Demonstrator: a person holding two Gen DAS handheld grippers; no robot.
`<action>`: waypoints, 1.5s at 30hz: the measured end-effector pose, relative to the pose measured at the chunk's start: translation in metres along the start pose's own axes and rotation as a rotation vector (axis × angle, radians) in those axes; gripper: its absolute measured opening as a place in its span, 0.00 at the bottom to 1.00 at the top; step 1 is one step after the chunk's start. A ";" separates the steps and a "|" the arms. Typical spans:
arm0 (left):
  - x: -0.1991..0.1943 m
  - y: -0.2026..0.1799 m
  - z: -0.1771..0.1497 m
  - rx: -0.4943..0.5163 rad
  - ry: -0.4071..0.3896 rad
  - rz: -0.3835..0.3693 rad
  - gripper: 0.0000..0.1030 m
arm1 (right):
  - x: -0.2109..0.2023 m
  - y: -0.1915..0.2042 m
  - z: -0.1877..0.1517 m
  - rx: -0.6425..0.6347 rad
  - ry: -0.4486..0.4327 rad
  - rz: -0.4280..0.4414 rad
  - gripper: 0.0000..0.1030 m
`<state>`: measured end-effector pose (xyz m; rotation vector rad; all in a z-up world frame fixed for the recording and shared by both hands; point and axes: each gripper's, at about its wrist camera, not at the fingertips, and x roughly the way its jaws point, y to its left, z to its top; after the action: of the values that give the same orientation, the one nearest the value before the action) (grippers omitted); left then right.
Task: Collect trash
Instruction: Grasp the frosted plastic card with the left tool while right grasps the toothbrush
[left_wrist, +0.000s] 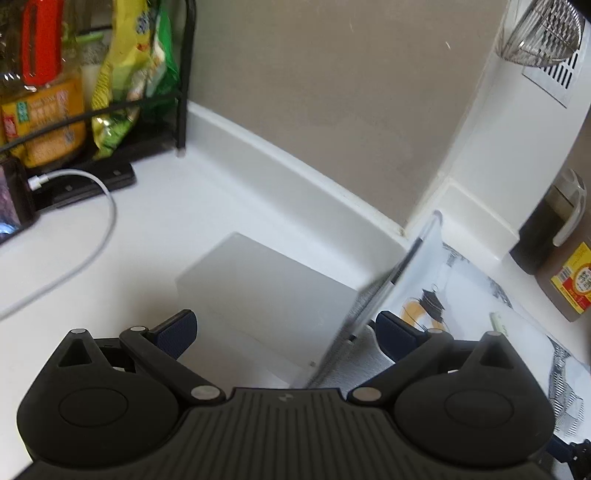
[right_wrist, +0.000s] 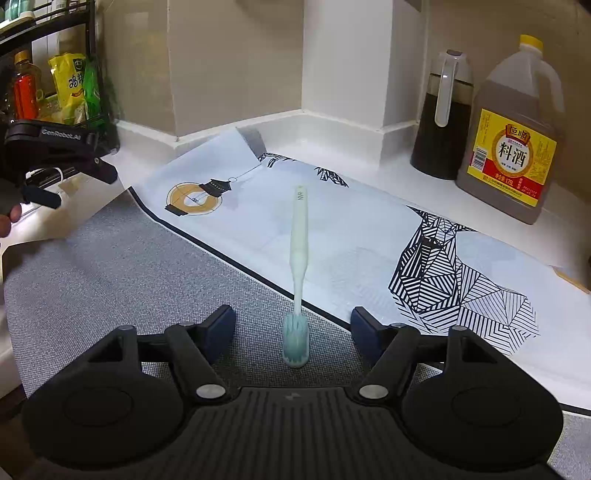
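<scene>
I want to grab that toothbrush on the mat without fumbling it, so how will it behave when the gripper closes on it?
The toothbrush looks slim and plastic, so probably light and fairly stiff. It lies flat on the printed mat, head between the open right gripper fingers; its narrow neck may twist or slip sideways when pinched. The bristles would likely give, so the handle seems safer.

Ahead of my right gripper (right_wrist: 292, 328) the mat (right_wrist: 110, 266) lies bare on both sides of the toothbrush (right_wrist: 298, 266). Far right, the cooking wine jug (right_wrist: 511, 147) and dark bottle (right_wrist: 441, 122) block the wall. Ahead of my left gripper (left_wrist: 286, 332), a raised sheet (left_wrist: 388, 291) crowds its right side; the desk (left_wrist: 166, 221) to its left is open.
</scene>
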<state>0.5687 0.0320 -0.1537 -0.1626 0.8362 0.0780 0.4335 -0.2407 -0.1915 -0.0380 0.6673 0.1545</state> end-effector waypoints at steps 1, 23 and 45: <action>0.001 0.001 0.002 -0.008 0.008 -0.007 1.00 | 0.000 0.001 0.000 -0.002 -0.001 0.000 0.73; 0.025 0.003 0.006 -0.011 0.134 0.242 1.00 | -0.001 -0.001 -0.004 0.002 -0.014 0.024 0.79; 0.034 0.012 0.016 -0.097 0.144 0.191 0.72 | 0.009 -0.001 0.010 -0.029 -0.021 0.035 0.12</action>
<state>0.6019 0.0463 -0.1697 -0.1811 0.9913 0.2896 0.4465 -0.2397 -0.1894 -0.0526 0.6449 0.1979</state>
